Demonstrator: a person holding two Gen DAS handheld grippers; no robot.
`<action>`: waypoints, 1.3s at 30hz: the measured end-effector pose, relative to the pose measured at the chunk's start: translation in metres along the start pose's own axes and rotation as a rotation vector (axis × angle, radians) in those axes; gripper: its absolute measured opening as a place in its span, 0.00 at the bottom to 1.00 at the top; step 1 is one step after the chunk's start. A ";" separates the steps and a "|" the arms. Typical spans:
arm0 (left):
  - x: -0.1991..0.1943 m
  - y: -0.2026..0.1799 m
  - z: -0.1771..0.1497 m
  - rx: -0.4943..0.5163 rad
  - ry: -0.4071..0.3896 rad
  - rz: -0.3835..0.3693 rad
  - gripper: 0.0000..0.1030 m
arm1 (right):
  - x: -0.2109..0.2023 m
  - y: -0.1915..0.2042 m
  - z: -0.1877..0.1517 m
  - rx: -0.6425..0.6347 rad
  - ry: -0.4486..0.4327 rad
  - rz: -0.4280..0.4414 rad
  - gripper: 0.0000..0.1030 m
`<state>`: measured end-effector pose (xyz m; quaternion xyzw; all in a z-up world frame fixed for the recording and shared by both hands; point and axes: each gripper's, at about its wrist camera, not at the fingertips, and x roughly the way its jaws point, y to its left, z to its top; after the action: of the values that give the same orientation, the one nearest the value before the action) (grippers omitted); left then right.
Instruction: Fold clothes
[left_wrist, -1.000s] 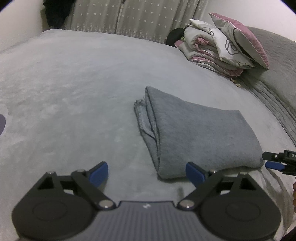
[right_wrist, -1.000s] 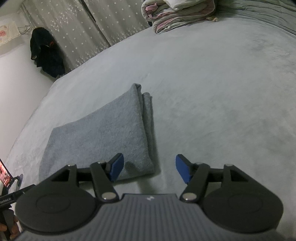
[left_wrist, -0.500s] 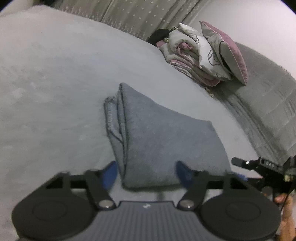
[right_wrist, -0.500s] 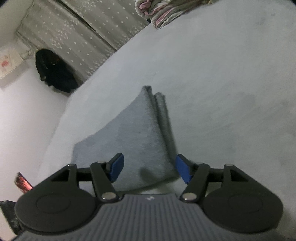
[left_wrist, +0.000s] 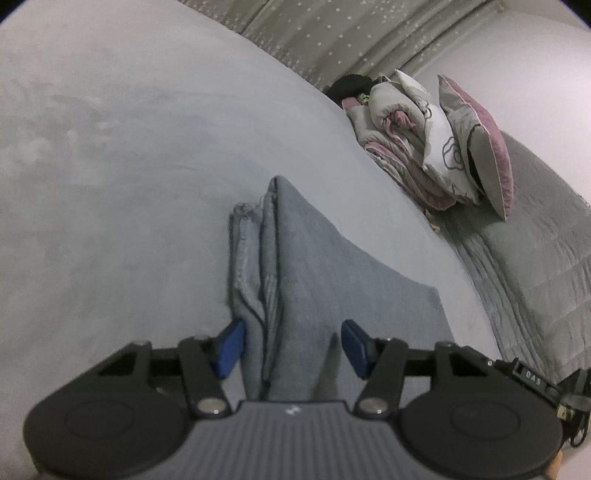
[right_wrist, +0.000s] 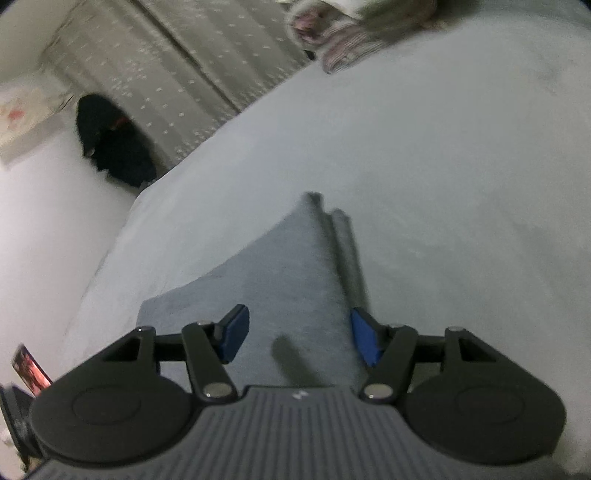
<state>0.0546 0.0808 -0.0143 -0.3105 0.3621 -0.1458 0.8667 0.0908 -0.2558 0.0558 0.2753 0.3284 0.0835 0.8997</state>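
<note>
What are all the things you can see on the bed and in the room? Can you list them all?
Folded grey fleece garment: one, blue-grey, flat on the bed, between both grippers' fingers.
Pale grey plush bedspread: one, covering the bed.
Bundled pink-and-white quilt: one, far side of the bed.
Pink-and-grey pillow: one, leaning on the quilt.
Dotted grey curtains: along the back wall.
Black garment: one, hanging by the curtains.
Left gripper: black, blue fingers, open.
Right gripper: black, blue fingers, open.
</note>
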 end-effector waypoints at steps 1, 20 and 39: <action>0.002 0.000 0.000 -0.003 -0.002 -0.005 0.57 | 0.000 0.005 -0.001 -0.028 -0.022 -0.007 0.59; 0.016 0.001 -0.004 -0.002 -0.039 -0.042 0.29 | 0.010 0.055 -0.029 -0.484 -0.241 -0.046 0.35; -0.005 -0.065 0.011 0.093 -0.070 -0.054 0.24 | 0.053 0.059 -0.035 -0.450 0.076 0.058 0.19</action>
<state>0.0576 0.0383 0.0363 -0.2846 0.3160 -0.1749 0.8880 0.1109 -0.1732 0.0376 0.0738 0.3270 0.1907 0.9226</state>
